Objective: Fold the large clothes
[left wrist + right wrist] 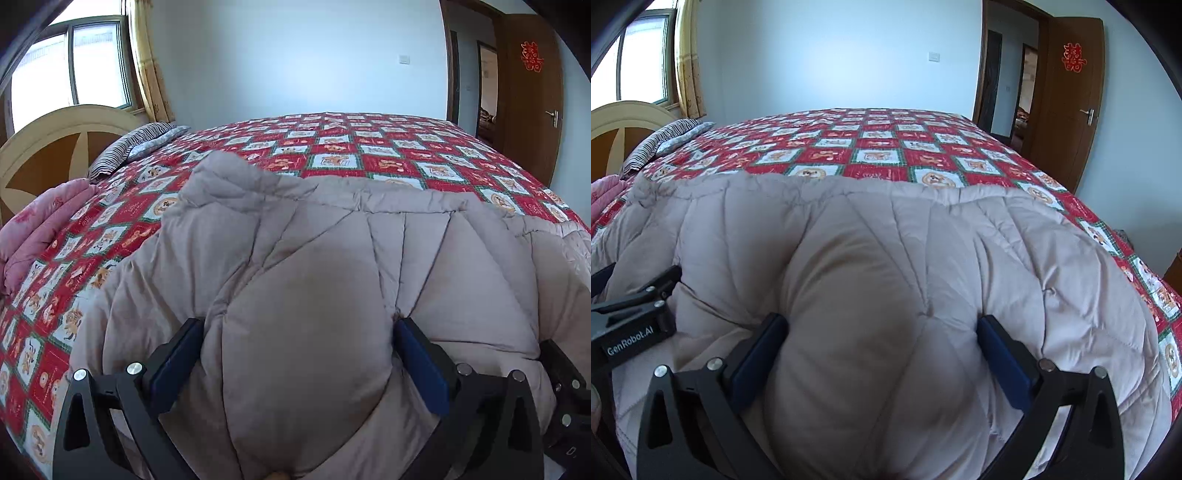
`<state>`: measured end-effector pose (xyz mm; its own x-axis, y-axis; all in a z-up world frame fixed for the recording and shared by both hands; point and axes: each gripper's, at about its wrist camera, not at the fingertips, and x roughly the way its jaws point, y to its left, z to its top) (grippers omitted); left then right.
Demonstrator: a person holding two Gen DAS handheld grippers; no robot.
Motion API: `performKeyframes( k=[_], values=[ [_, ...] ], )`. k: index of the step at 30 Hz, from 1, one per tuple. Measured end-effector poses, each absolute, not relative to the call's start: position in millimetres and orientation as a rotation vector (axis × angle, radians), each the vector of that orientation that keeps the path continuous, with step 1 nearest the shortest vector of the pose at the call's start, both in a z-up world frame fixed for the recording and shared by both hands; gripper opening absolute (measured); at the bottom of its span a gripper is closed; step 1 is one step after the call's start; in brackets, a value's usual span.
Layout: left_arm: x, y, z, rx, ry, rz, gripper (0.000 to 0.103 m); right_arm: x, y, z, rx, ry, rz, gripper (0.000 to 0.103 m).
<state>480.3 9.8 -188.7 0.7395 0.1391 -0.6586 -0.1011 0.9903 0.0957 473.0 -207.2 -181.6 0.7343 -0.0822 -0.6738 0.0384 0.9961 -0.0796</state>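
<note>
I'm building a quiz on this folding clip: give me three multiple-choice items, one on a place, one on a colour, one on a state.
1. Where does the striped pillow lie?
A. by the headboard
B. by the door
C. on the floor

2. What colour is the padded garment that is gripped?
A. navy
B. beige-grey
C. green

3. How does the left gripper stand?
A. shut flat on a thin edge
B. clear of all cloth
C. fingers wide apart with a thick bulge of garment between them

Answers:
1 A, it sits at the bed's far left end, beside the headboard.
2 B, both wrist views show it so.
3 C, the padding fills the gap; the right gripper looks alike.
</note>
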Motion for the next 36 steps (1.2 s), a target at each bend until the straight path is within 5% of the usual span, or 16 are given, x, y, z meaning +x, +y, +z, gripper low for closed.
performKeyframes(
  k=[25, 30, 36],
  values=[
    [480, 10, -178, 0.132, 0.829, 0.086, 0.102, 478, -198, -197, -0.135, 0.797, -0.116, 0.103],
    [414, 51, -143, 0.204, 0.656, 0.213, 0.102, 478, -197, -198, -0.137, 0.795, -0.118, 0.103],
    [360, 151, -157, -0.08, 0.742, 0.26, 0.102, 461, -200, -182, -0.115, 0.776, -0.109, 0.103]
  ],
)
